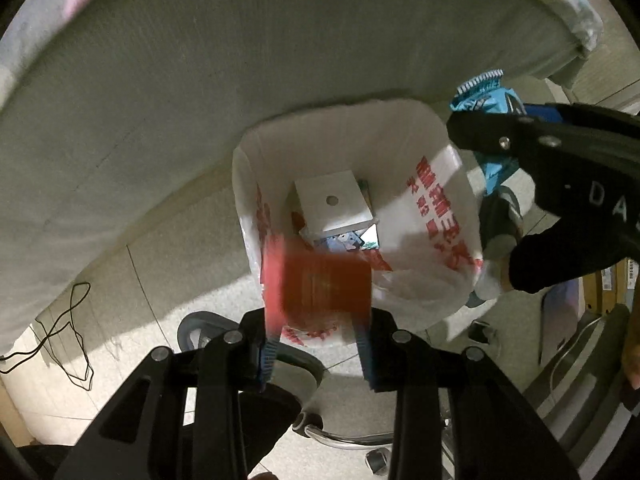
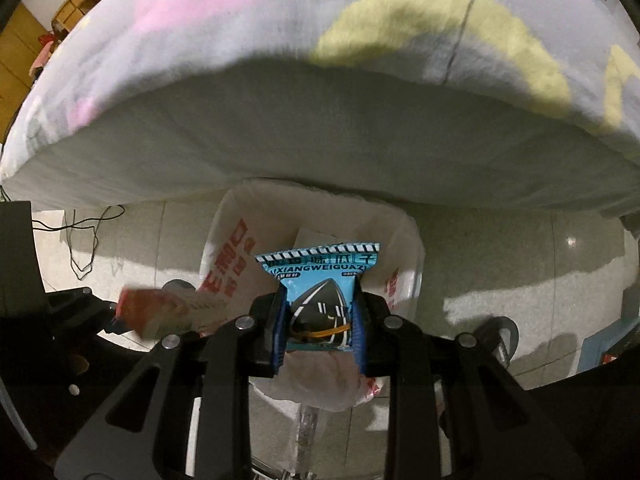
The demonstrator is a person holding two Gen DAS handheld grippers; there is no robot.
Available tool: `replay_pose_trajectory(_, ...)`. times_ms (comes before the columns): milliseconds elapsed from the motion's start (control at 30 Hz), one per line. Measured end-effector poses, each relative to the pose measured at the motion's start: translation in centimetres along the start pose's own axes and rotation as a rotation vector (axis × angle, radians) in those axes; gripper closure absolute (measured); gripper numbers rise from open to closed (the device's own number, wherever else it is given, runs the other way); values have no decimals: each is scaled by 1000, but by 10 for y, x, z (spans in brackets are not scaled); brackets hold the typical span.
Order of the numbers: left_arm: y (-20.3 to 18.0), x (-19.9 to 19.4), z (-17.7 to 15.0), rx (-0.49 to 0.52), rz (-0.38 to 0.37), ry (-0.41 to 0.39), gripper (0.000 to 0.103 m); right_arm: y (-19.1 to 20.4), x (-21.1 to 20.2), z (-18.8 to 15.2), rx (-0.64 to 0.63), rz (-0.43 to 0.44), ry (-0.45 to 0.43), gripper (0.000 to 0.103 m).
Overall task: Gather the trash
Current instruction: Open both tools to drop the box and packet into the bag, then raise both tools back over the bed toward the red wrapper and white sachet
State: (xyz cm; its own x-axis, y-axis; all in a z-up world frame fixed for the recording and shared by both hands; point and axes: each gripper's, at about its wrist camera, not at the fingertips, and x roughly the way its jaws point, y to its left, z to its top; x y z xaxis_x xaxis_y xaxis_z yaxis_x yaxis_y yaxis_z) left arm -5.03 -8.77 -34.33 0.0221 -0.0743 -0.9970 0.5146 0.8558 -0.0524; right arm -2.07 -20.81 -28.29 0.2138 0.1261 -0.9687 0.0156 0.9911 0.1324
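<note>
Your left claw (image 1: 316, 344) points almost straight down over the mouth of the white plastic bag (image 1: 420, 152), low in the middle of its own view. Its blue-padded fingers (image 1: 267, 354) are clamped on a red box (image 1: 320, 280), a flat-sided carton smeared by motion blur, which hangs just above the near rim of the bag.

Your right claw (image 2: 320, 328) tilts steeply downward too, bottom centre of its view, and pinches a blue snack packet (image 2: 320, 280) by its lower half. The packet is glossy foil with a crimped, striped top edge and a dark road graphic; it stands upright between the ribbed blue pads (image 2: 280, 332), over the bag's opening. In the left view that same packet shows at the upper right, beside the bag's far rim.

The bag is thin, crinkled film with red printed characters, held open in a rounded square. Down inside lie a white square box (image 1: 332, 200) with a small round hole and a scrap of blue printed wrapper (image 1: 344, 240).

Above the bag, a mattress (image 2: 320, 120) with a soft, fuzzy grey side arcs across the upper frame, covered by a pastel pink-and-yellow sheet (image 2: 400, 20). Pale speckled floor tiles (image 2: 500, 260) surround the bag, and a thin black cable (image 1: 76, 332) loops at the lower left.
</note>
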Motion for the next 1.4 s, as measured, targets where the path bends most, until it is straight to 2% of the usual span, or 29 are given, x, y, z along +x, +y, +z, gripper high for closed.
replay_pose_trajectory(33,-1,2,-1,8,-7,-6,65,0,5,1,3,12,22,72)
replay_pose_trajectory(67,-1,2,2,15,-6,-15,40,-3,8,3,7,18,38,49)
replay_pose_trajectory(100,-2,1,1,20,8,-31,22,-5,10,3,13,10,41,38)
replay_pose_trajectory(133,-2,1,1,19,11,-40,8,-6,10,5,16,-2,33,26)
replay_pose_trajectory(367,3,1,-2,5,0,-36,8,-19,13,2,66,9,37,24)
replay_pose_trajectory(600,0,0,-3,-4,10,-63,8,-19,10,0,84,20,35,24)
replay_pose_trajectory(733,3,-9,-5,-26,16,-95,8,-24,5,-3,113,48,35,23)
replay_pose_trajectory(967,0,-24,-9,-22,77,-152,8,-31,-6,-9,164,78,21,22)
replay_pose_trajectory(1233,-1,-54,-11,-68,71,-245,8,-35,-33,-14,179,106,-16,21)
replay_pose_trajectory(1400,2,-80,-11,-140,48,-317,8,-39,-65,-12,157,99,-69,21)
